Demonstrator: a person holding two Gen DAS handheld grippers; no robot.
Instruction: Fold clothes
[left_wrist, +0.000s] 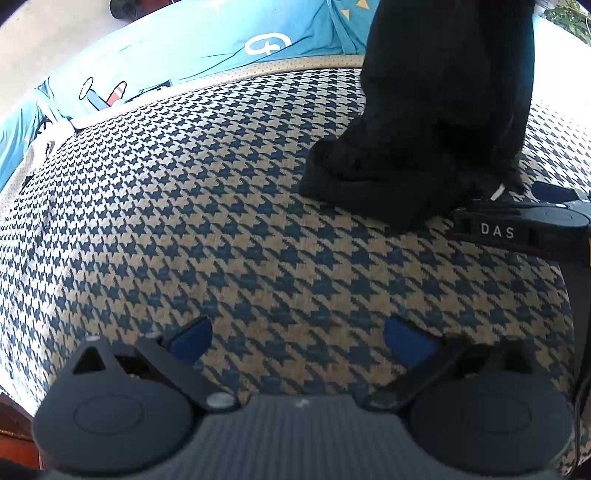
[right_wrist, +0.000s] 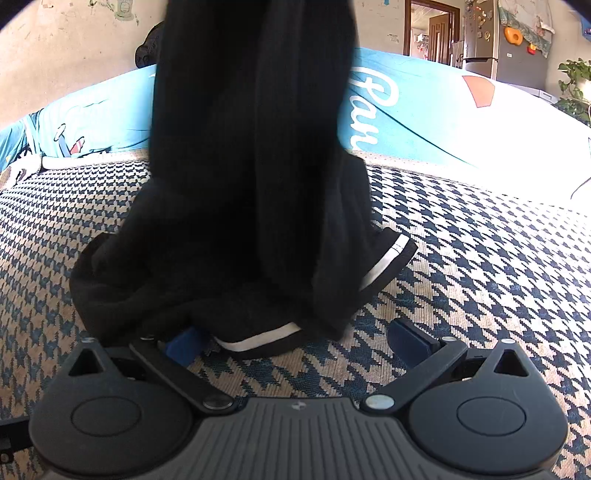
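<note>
black ribbed garment (right_wrist: 251, 166) on houndstooth cover (right_wrist: 461, 258)

both hand-held grippers (left_wrist: 297, 338) (right_wrist: 295, 341) gape wide, level.

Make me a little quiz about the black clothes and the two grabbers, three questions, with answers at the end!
1. True or false: the left gripper is pinching the black garment.
2. What pattern covers the cloth that the garment's bottom rests on? A) stripes B) houndstooth C) dots
3. Fill in: the garment's cuffs have a ___ stripe.

Key: 1. False, its jaws stand open over bare cloth. 2. B. 3. White. The right gripper is open too, just beside the garment.
</note>
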